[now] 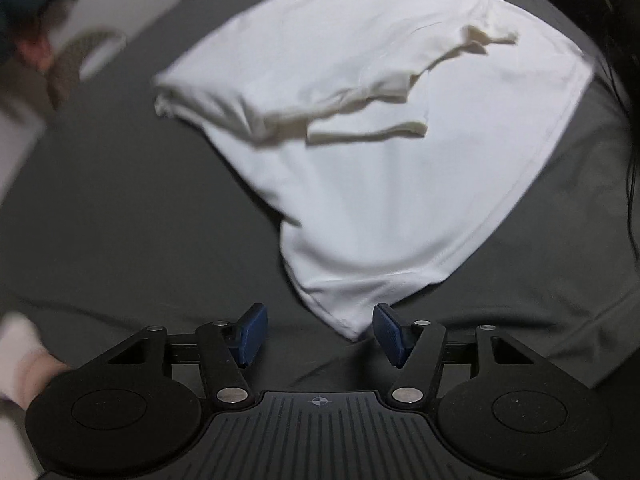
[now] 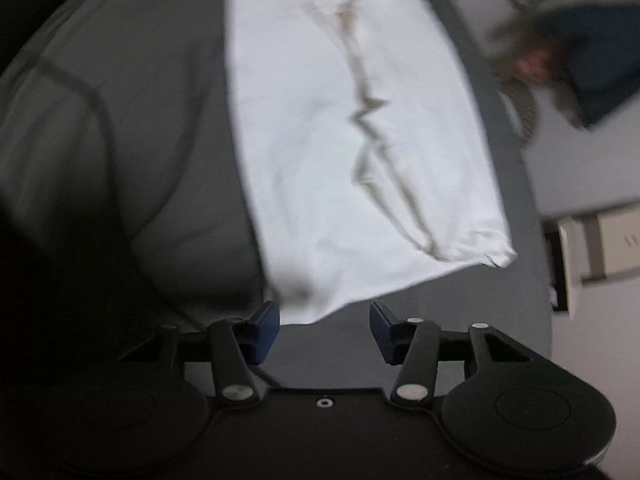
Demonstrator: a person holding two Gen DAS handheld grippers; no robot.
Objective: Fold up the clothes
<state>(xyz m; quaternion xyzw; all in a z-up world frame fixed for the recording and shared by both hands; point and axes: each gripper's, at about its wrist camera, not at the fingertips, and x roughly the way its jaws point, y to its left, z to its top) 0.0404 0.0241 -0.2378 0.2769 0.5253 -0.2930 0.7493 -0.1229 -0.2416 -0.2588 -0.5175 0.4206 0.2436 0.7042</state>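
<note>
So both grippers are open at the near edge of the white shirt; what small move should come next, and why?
Probably ease the left gripper forward and close on the white shirt corner lying just between its open fingers. The right gripper is also open at a shirt edge, so both could then lift for the next fold.
</note>
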